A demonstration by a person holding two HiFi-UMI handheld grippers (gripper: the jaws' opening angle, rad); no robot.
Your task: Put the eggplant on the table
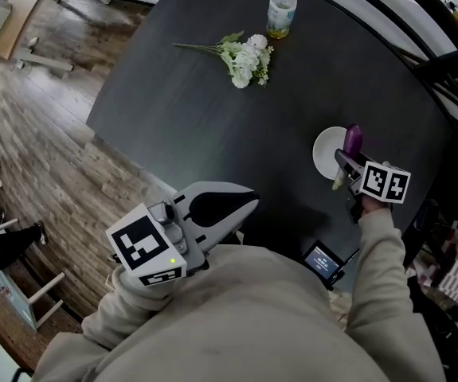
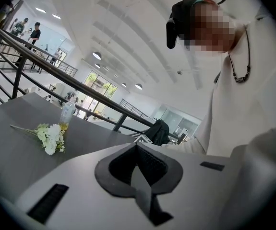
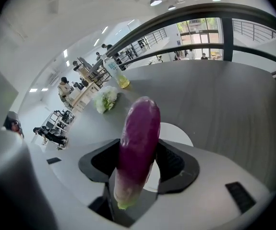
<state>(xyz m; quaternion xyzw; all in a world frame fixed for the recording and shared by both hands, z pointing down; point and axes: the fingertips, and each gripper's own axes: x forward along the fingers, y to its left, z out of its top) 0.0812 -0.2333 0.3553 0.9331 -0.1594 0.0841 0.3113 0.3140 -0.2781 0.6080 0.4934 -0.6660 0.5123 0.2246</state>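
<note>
Right gripper (image 1: 346, 165) is clamped on the eggplant (image 3: 138, 143) by the white plate (image 1: 324, 153), so I'd shift left over bare table (image 1: 213, 134), lower, then release.

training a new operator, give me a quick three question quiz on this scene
1. True or false: the right tool is shut on the eggplant.
2. Which thing on the table is nearest the eggplant: A flowers, B white plate, C bottle?
3. Fill in: the left tool has its jaws ___, with nothing between them.
Key: 1 true; 2 B; 3 shut.
</note>
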